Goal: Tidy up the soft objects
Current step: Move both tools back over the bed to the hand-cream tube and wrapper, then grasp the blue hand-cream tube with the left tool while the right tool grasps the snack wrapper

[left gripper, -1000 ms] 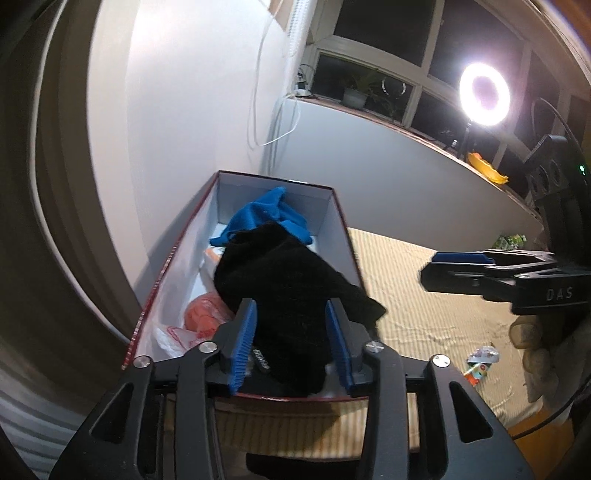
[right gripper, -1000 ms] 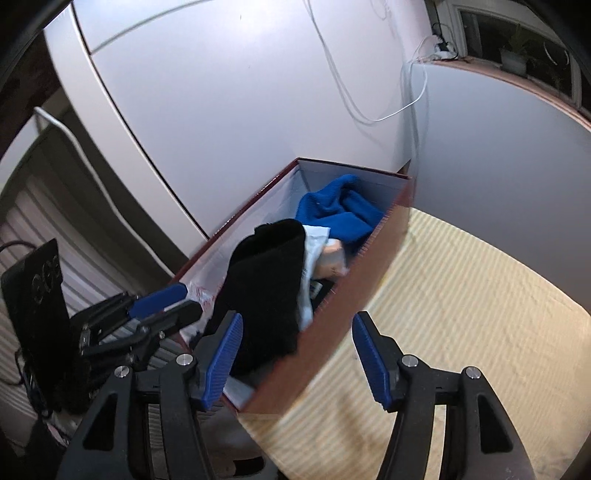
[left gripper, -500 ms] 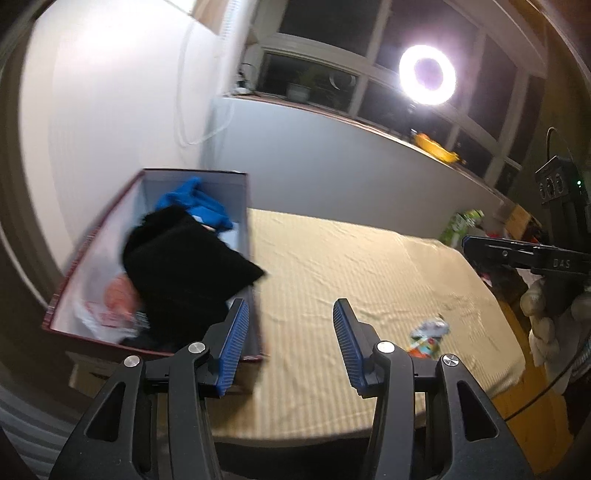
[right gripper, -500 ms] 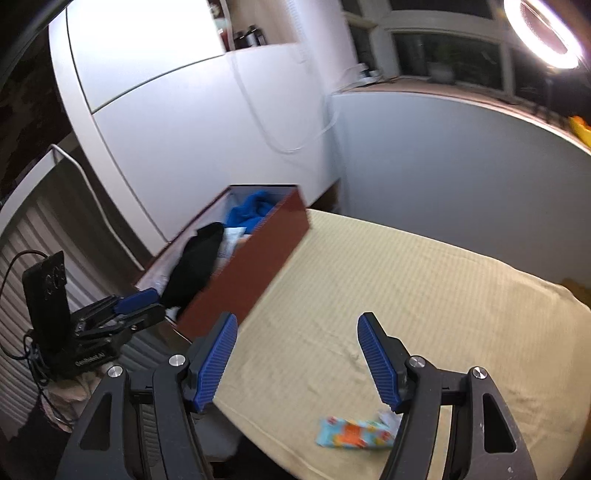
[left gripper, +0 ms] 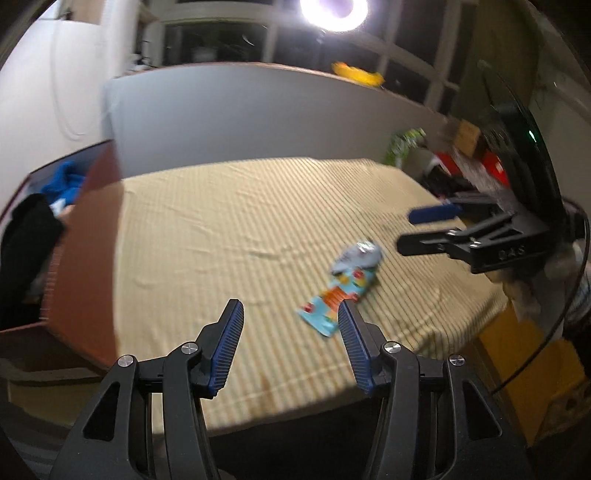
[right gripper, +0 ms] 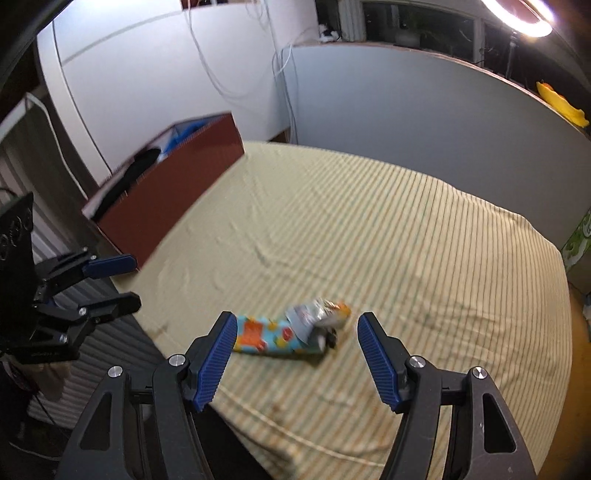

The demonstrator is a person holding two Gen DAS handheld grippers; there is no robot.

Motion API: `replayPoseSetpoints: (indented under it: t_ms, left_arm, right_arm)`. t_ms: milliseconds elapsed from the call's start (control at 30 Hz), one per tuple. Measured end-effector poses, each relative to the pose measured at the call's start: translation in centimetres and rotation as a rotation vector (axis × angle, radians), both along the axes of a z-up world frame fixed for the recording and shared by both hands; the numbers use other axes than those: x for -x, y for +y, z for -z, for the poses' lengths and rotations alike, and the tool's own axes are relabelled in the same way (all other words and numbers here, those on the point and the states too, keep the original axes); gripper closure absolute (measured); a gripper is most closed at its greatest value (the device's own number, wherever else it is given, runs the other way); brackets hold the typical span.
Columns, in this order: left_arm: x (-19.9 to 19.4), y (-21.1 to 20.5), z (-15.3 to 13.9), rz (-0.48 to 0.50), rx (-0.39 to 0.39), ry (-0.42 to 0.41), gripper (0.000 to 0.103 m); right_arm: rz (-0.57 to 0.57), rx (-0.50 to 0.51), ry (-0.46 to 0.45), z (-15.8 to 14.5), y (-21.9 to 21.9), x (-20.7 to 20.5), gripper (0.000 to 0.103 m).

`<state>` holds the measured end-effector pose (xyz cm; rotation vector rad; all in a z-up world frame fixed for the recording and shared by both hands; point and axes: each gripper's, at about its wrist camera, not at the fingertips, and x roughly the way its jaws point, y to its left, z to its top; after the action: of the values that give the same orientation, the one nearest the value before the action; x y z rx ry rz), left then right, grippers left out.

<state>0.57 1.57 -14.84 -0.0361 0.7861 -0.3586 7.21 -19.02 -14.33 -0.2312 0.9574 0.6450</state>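
Note:
A colourful patterned sock (left gripper: 341, 291) with a grey toe lies on the yellow striped cloth (left gripper: 229, 221); it also shows in the right wrist view (right gripper: 291, 332). My left gripper (left gripper: 291, 314) is open and empty, just short of the sock. My right gripper (right gripper: 295, 328) is open and empty, its fingers either side of the sock and above it. A red-brown box (left gripper: 85, 243) at the left holds a black garment (left gripper: 26, 236) and a blue cloth (left gripper: 64, 181). The box also shows in the right wrist view (right gripper: 173, 188).
A grey partition wall (left gripper: 258, 118) runs behind the table. A ring light (left gripper: 334, 9) shines above it. Clutter, red items and a green packet (left gripper: 404, 142) sit past the table's right end. The table's front edge (right gripper: 332, 439) is close to both grippers.
Both grippers have swung right, away from the box and toward the sock. The black garment, earlier between my left fingers, now lies in the box.

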Motion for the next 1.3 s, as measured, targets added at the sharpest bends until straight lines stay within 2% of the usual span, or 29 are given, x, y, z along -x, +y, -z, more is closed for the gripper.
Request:
replayPoseSetpoints:
  t_ms: [233,400,500,567,900,1167,1300]
  left_arm:
    - [-0.4,-0.9,0.8,0.008,0.0,0.03,0.051]
    - [-1.1,-2.0,1.5,0.033,-0.024,0.05,0.05]
    - [-1.5,-3.6,2.4,0.088,-0.06,0.065,0.049]
    - [-1.9,-4.6,2.7,0.115,-0.079,0.068,0.045]
    - [-4.1,-7.3,3.8,0.173,-0.121,0.069,0.045]
    - [-5.5,-8.3,5.0,0.199,-0.134,0.09,0.045]
    - [-6.2,-9.1,5.5,0.22,-0.173,0.085,0.045]
  right_arm:
    - [-0.083,0.168,-0.017,3.1,1.2,-0.2,0.039]
    - [-0.095,0.215,-0.023,4.6,1.6,-1.0,0.039]
    - [-0.097,0.229,-0.019,5.1,1.7,-1.6,0.039]
    - [-0.095,0.224,-0.015,5.2,1.8,-2.0,0.039]
    - [-0.092,0.175,0.006,5.4,1.9,-4.5,0.039]
    - [-0.058,0.101,0.081,5.9,0.7,-6.9,0.039]
    - [-0.054,0.07,0.121,6.3,0.2,-7.6,0.046]
